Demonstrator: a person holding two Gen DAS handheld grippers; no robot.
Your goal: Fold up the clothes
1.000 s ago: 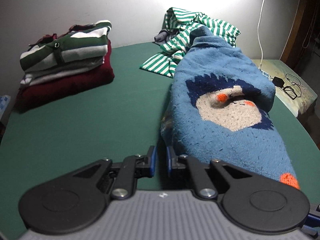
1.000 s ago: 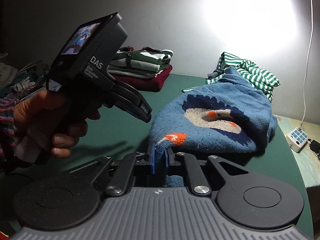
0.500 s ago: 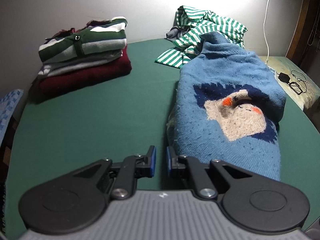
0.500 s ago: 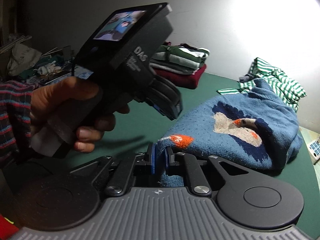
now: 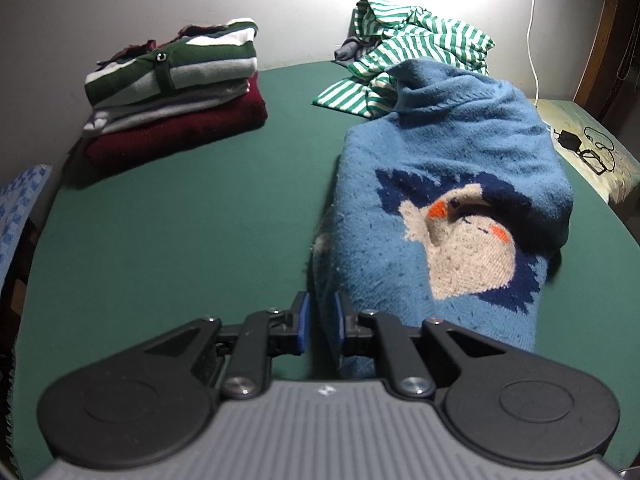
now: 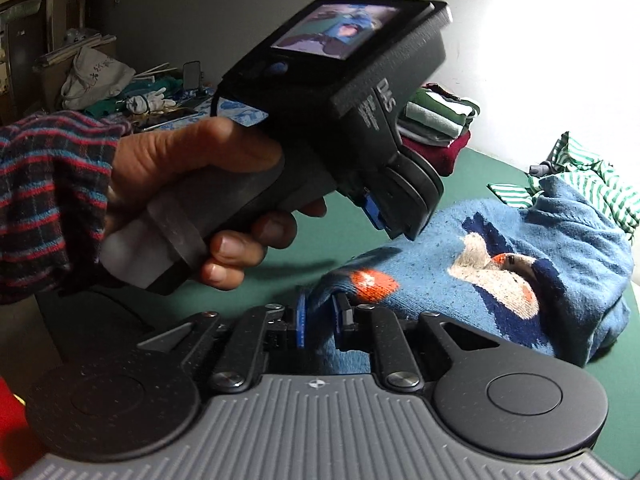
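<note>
A blue knit sweater with a cream bird motif lies folded lengthwise on the green table. My left gripper sits low at the sweater's near left edge. Its jaws are opening, and the edge lies at the narrow gap beside the right pad. My right gripper has the sweater hem, with an orange patch, between its pads, and its jaws are opening too. In the right wrist view a hand in a striped sleeve holds the left gripper just above that hem.
A stack of folded clothes stands at the table's back left. A crumpled green-and-white striped garment lies behind the sweater. A charger and cables rest on a side surface to the right. Household clutter fills the room behind.
Both pairs of jaws have widened a little. The right gripper has rolled, with the hem still between its pads. The hand-held left gripper looms larger and closer in the right view.
</note>
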